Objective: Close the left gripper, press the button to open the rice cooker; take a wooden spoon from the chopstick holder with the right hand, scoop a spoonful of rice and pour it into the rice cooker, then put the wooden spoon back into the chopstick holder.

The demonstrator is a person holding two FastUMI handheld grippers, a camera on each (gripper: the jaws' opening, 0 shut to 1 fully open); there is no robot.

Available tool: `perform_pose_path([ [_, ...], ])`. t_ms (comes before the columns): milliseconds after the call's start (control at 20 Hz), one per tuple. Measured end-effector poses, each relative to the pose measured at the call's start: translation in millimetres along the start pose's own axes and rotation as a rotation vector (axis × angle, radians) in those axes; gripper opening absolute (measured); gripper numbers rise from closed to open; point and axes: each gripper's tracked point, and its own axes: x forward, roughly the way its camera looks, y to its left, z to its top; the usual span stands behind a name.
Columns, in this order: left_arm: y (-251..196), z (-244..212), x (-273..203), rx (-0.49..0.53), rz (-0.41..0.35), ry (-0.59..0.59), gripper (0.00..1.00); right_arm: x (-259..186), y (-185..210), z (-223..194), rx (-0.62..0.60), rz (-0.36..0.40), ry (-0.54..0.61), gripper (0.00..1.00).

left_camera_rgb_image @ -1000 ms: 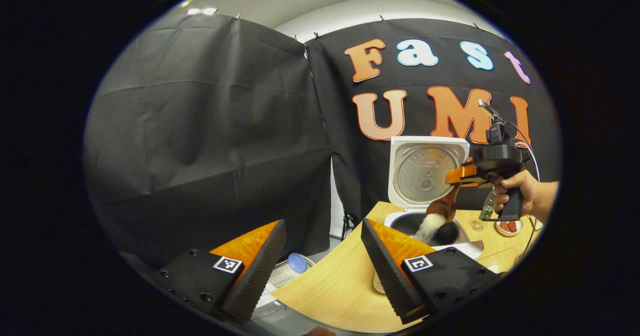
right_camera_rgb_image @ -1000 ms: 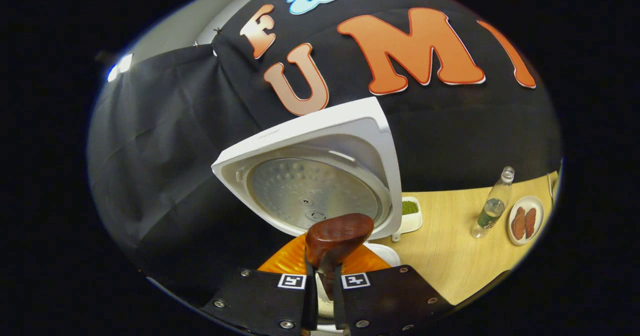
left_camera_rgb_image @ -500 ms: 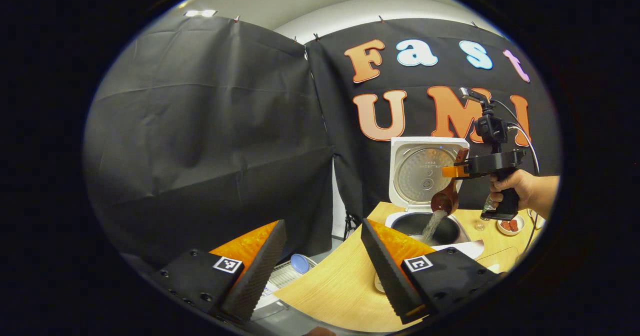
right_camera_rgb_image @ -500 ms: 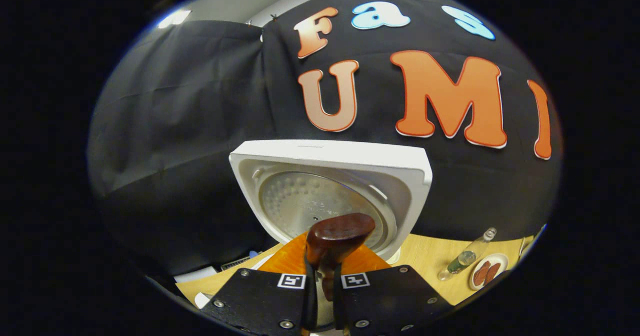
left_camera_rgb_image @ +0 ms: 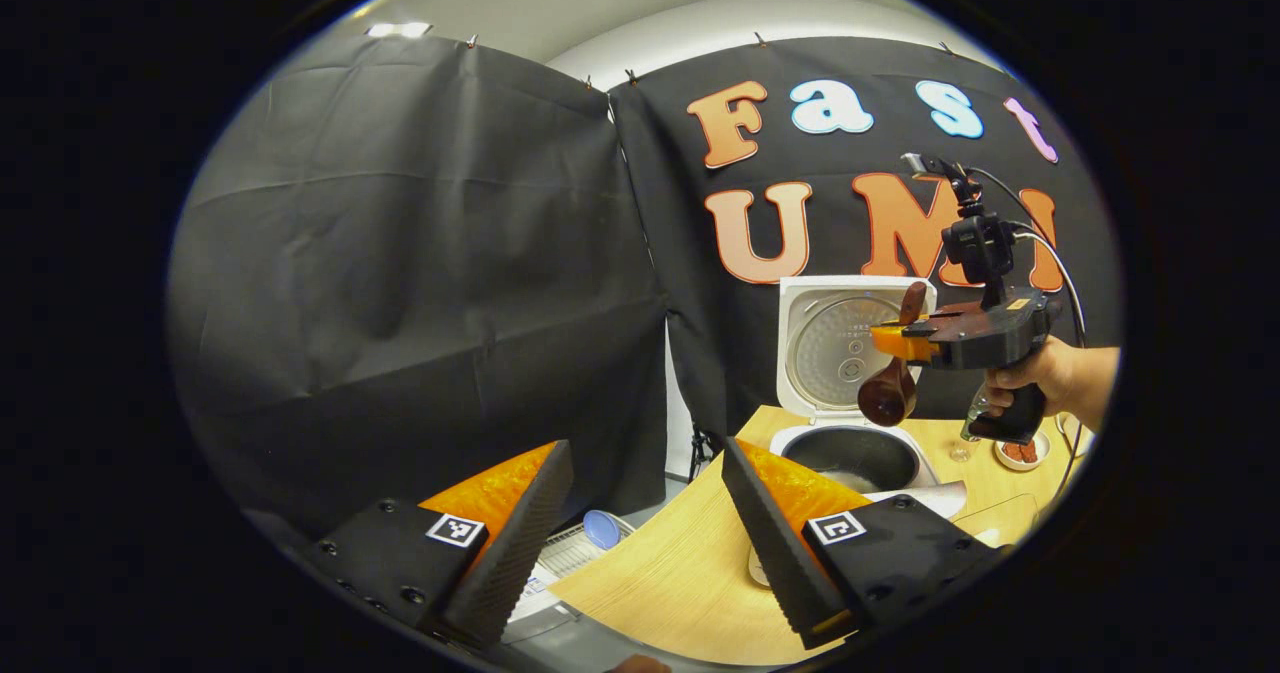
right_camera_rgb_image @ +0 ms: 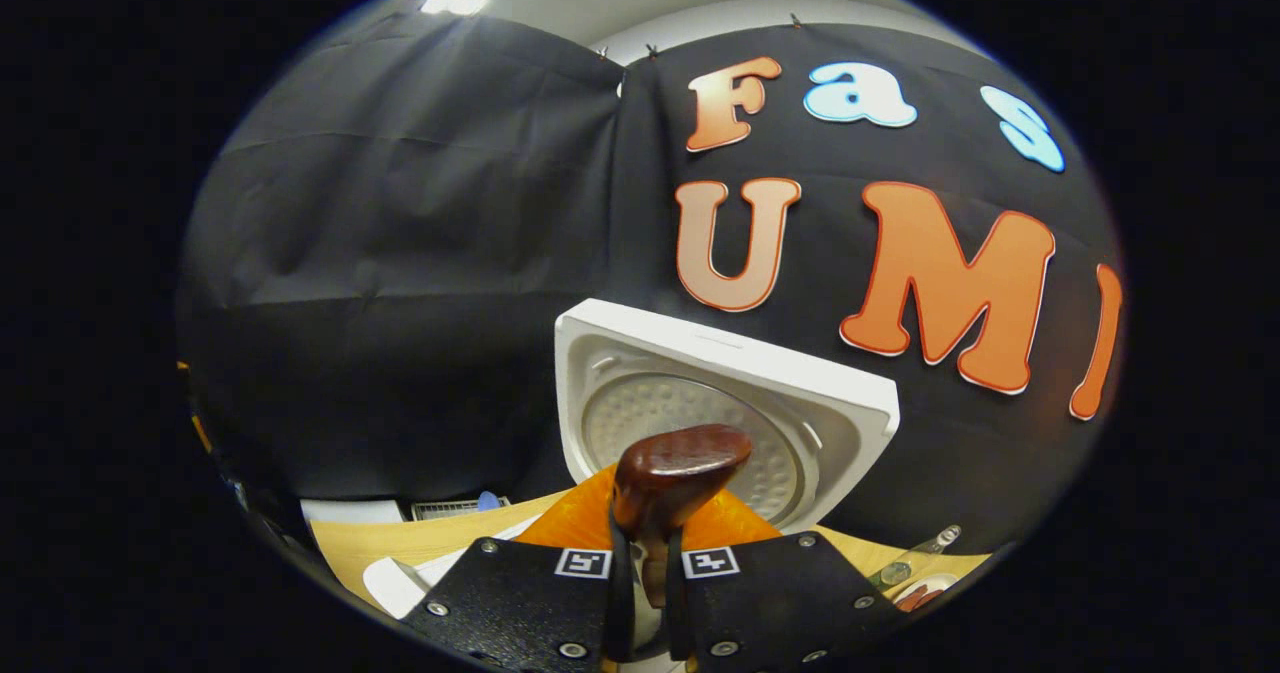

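both right tool [right_camera_rgb_image: 640, 563] fingers pinch the wooden spoon [right_camera_rgb_image: 672, 473].

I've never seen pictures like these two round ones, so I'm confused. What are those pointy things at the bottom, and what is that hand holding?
A person holds a grabbing tool in each hand. Each tool has a two-fingered claw with a small camera riding on it, so each round picture looks out past its own claw's fingers.

In the left gripper view, the left claw is wide open and holds nothing. Farther off, a hand holds the right claw, which pinches a wooden spoon above the rice cooker, whose lid stands open.

In the right gripper view, you look along the right claw; the spoon's handle end pokes up between its fingers.

On the wooden table there is also a small plate of food.
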Motion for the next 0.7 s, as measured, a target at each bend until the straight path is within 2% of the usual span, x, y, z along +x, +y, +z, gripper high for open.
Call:
perform_pose_path([
  [100, -1, 2, -2, 0.009, 0.0, -0.011, 0.98, -5, 4, 1, 0.006, 0.013, -0.007, 0.12],
  [550, -15, 21, -16, 0.019, -0.032, -0.071, 1.0, -17, 1, 6, 0.096, 0.003, -0.015, 0.12],
  [600, -17, 23, -17, 0.022, -0.037, -0.077, 1.0, -20, 2, 6, 0.107, 0.003, -0.016, 0.07],
  [650, -20, 26, -19, 0.024, -0.039, -0.082, 1.0, -22, 2, 3, 0.125, 0.003, -0.014, 0.12],
  [700, -21, 26, -21, 0.025, -0.044, -0.086, 1.0, -25, 0, 1, 0.155, 0.004, -0.009, 0.12],
])
